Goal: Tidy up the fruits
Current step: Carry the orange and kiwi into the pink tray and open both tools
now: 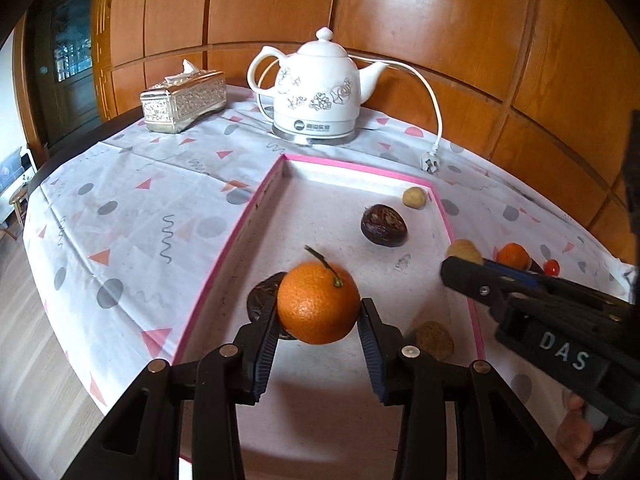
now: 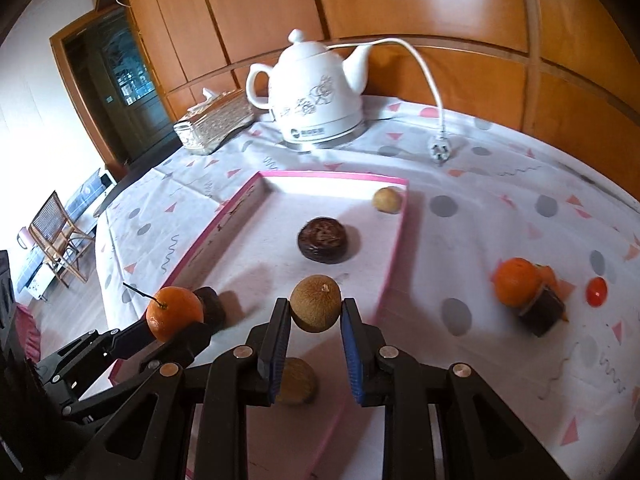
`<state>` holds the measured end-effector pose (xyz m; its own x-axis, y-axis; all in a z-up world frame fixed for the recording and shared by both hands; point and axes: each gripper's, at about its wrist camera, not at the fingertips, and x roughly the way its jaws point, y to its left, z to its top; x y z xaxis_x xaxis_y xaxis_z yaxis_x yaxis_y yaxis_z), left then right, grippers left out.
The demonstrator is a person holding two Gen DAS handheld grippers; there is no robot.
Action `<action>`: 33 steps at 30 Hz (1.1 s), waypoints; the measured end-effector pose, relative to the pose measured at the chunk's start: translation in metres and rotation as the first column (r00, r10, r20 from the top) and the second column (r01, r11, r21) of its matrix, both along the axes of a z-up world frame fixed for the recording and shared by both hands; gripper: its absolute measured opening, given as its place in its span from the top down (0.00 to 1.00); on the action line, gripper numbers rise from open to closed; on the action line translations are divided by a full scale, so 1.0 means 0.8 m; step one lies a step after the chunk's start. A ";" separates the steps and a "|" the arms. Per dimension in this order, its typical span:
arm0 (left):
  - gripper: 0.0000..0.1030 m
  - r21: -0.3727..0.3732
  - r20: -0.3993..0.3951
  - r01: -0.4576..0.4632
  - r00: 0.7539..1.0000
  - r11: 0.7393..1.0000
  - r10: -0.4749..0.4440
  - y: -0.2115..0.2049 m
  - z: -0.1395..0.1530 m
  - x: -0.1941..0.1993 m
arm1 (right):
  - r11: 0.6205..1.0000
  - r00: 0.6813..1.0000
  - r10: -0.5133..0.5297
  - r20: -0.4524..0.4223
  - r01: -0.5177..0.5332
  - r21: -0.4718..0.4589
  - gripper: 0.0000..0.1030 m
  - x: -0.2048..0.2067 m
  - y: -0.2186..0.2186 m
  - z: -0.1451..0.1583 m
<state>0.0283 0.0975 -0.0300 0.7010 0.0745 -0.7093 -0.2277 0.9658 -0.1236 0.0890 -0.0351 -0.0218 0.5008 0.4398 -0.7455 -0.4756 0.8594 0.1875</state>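
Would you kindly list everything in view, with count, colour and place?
tray: one, pink-rimmed, on the tablecloth
dark fruits: three; two in the tray, one right of it
tan fruits: three; two in the tray, one held
oranges: two; one held, one right of the tray
small red fruit: one, far right
kettle: one, white, behind the tray
tissue box: one, silver, left of the kettle
plug: one, white
left tool: holds an orange
right tool: holds a tan fruit

Tangerine (image 1: 318, 307) orange, green stem. Tray (image 1: 256, 208) white, pink rim. Cloth (image 1: 132, 216) white with grey dots, pink triangles, squiggles. Kettle (image 1: 316, 92) white, grey floral print. Tongs black, blue pads (image 2: 280, 344).
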 end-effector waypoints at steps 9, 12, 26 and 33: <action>0.59 0.019 0.042 0.011 0.999 1.000 -0.012 -0.008 0.017 -0.005 | 0.998 0.999 -0.026 -0.025 0.027 0.051 0.68 -0.004 -0.005 0.001; 0.59 0.021 0.055 0.020 0.998 1.000 -0.021 -0.013 0.023 -0.006 | 0.994 0.997 -0.070 -0.020 0.072 0.079 0.68 -0.007 -0.024 0.006; 0.59 0.037 0.055 0.111 0.992 0.993 -0.113 -0.057 0.030 -0.003 | 0.965 0.966 -0.257 0.006 0.256 0.053 0.68 -0.016 -0.105 -0.006; 0.59 0.040 0.048 0.175 0.983 0.984 -0.177 -0.085 0.031 0.007 | 0.944 0.943 -0.330 0.033 0.330 0.015 0.68 -0.025 -0.133 -0.014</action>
<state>0.0341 0.0298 -0.0053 0.7406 -0.0290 -0.6713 -0.0482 0.9942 -0.0961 0.0694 -0.1416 -0.0326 0.6448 0.2518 -0.7217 -0.1717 0.9678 0.1842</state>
